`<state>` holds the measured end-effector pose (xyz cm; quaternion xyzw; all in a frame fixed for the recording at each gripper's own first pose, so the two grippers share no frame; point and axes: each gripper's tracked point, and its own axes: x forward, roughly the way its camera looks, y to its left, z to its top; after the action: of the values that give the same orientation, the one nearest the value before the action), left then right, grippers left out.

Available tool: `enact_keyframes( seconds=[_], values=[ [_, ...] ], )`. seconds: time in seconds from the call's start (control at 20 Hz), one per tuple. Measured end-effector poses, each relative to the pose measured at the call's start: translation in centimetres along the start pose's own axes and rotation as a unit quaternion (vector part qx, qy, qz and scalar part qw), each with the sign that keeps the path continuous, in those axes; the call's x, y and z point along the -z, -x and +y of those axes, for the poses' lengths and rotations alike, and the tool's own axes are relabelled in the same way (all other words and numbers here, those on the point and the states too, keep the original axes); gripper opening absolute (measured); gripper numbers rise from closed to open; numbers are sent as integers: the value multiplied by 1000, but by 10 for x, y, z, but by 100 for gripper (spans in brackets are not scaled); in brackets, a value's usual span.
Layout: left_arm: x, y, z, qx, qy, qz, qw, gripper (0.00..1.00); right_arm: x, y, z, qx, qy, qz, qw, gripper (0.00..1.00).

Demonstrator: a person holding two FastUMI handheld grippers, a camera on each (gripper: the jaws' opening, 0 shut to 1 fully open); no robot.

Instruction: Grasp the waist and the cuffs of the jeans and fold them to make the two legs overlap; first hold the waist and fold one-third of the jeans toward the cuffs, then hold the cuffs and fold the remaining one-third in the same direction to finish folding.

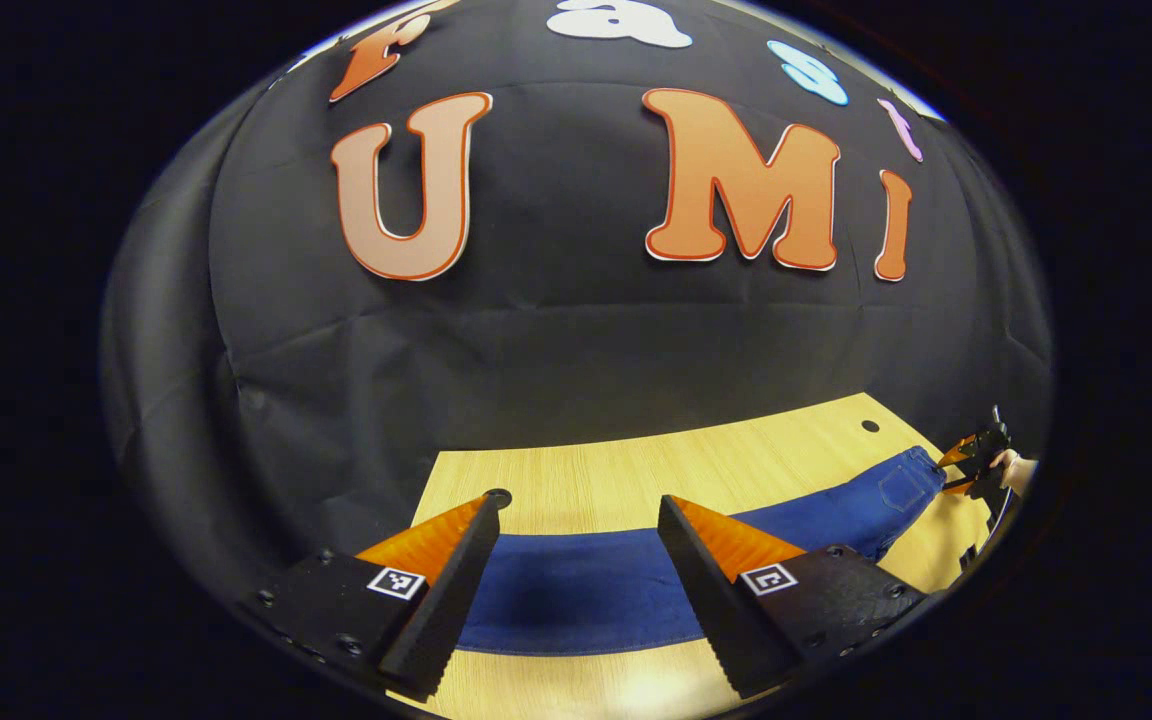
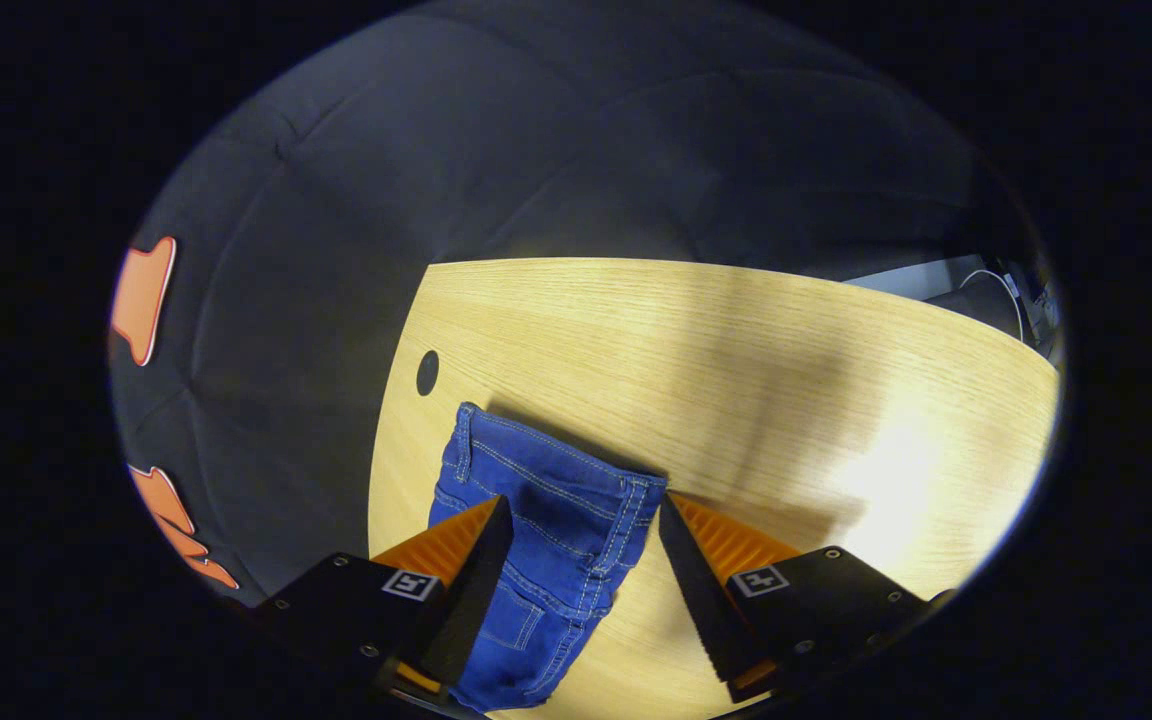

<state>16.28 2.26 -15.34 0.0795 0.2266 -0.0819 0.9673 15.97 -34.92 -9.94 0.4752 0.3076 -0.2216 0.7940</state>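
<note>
Both claws wide open, empty. Right claw (image 2: 581,560) straddling jeans (image 2: 546,520) waist; left claw (image 1: 576,570) over leg. Close squarely before lifting.

A pale wood-grain desk (image 1: 636,470) carries blue jeans (image 1: 586,590) lying flat across it, passing between the left hand-held gripper (image 1: 576,590) fingers. A dark round hole (image 2: 427,372) sits in the desk beyond the waist, ahead-left of the right hand-held gripper (image 2: 581,590).

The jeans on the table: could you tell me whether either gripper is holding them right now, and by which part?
Nothing is held. The left gripper and the right gripper are both open, fingers straddling the jeans without pressing them.
</note>
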Motion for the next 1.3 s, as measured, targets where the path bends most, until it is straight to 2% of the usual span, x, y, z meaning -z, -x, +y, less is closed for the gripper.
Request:
enact_keyframes(
  seconds=[0.05, 0.1, 0.2, 0.25, 0.35, 0.4, 0.5, 0.6, 0.8, 1.0, 1.05, 1.3],
  values=[
    [2, 1, 0, -2, 5, 2, 1000, 99, 0, -3, -3, 15, 14, 4, 1000, 86],
    [3, 1, 2, -6, 9, 3, 1000, 99, -1, -7, -5, 30, 31, 2, 999, 73],
    [8, 3, 6, -13, 17, 8, 1000, 98, -2, -12, -1, 50, 67, -10, 996, 57],
    [12, 5, 9, -19, 21, 12, 1000, 98, -1, -13, 0, 55, 89, -24, 994, 52],
    [18, 7, 15, -30, 28, 17, 999, 98, -5, -18, 5, 48, 116, -56, 990, 24],
    [18, 8, 17, -29, 33, 14, 999, 99, -3, -15, 4, 45, 122, -60, 990, 21],
    [19, 10, 25, -25, 43, 7, 999, 99, -7, -2, 9, 39, 107, -73, 991, 6],
    [27, 11, 39, -27, 48, 11, 998, 98, -11, 5, 17, 27, 105, -92, 990, 6],
    [30, 14, 63, -15, 44, 8, 999, 99, -6, 52, 54, -12, 112, -143, 983, 6],
    [30, 16, 93, -9, 54, -9, 998, 99, 23, 105, 119, -56, 172, -187, 966, 6],
    [33, 16, 99, -6, 58, -10, 998, 99, 33, 121, 124, -66, 186, -194, 961, 6],
    [44, 27, 131, 10, 79, -19, 997, 98, 79, 191, 201, -108, 279, -214, 930, 6]
  ],
)
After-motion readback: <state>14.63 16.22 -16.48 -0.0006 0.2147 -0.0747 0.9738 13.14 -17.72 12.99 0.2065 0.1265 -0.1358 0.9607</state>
